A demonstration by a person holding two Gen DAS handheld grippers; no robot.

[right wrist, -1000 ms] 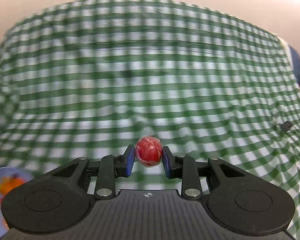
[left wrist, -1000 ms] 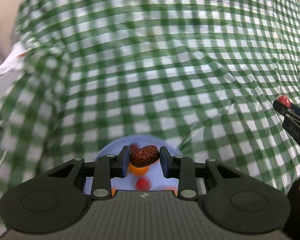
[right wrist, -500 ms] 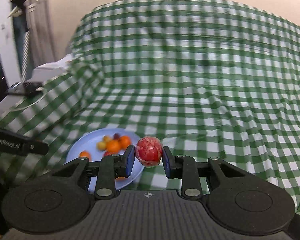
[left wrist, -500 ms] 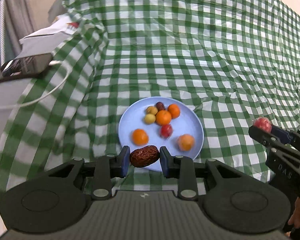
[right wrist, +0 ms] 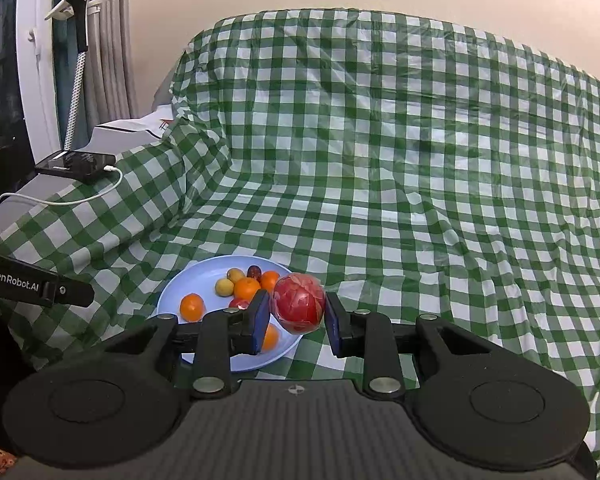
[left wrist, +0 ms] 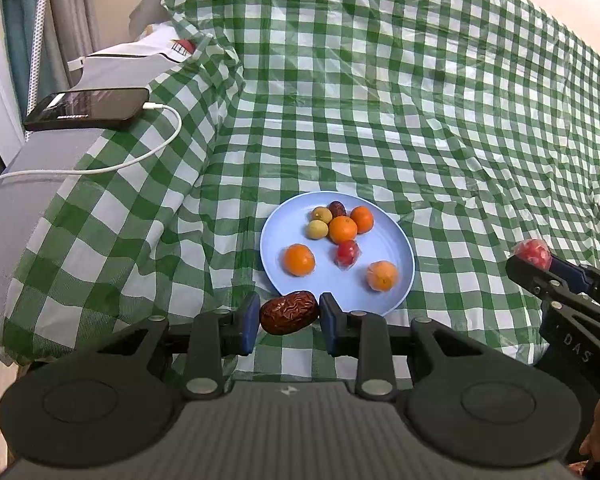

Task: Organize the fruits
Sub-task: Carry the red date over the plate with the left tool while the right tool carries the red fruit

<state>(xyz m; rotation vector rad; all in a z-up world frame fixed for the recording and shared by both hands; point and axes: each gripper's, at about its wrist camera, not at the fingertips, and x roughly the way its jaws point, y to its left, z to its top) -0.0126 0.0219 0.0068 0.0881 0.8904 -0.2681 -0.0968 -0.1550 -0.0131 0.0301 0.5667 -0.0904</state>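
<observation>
Currently both grippers are loaded and held above the checked cloth (left wrist: 400,120), short of the blue plate (left wrist: 404,248). The left gripper (left wrist: 289,318) has its fingers clamped on a wrinkled brown date (left wrist: 289,313), gripped end to end along its long axis, so the pads bear on the two tips; probably a secure hold for an oblong fruit. In the left wrist view the date hangs at the plate's 6 o'clock rim. The right gripper (right wrist: 297,316) has its fingers closed on a red fruit in clear wrap (right wrist: 299,303), pinched at its widest part; in the right wrist view it sits at the plate's 4 o'clock edge. The same gripper shows at 3 o'clock in the left wrist view, well apart from the plate. On the plate: four oranges, one (left wrist: 299,259) alone at 8 o'clock, two yellowish fruits (left wrist: 316,229), one dark date at 12 o'clock, one small wrapped red fruit (left wrist: 347,253). Judgement: both fruits are headed for the plate, and open space at 3 o'clock looks like the easiest drop zone. Risk: the film wrap may slip between the pads. A phone (left wrist: 88,109) on a charging cable lies at 10 o'clock, clear of the work.
</observation>
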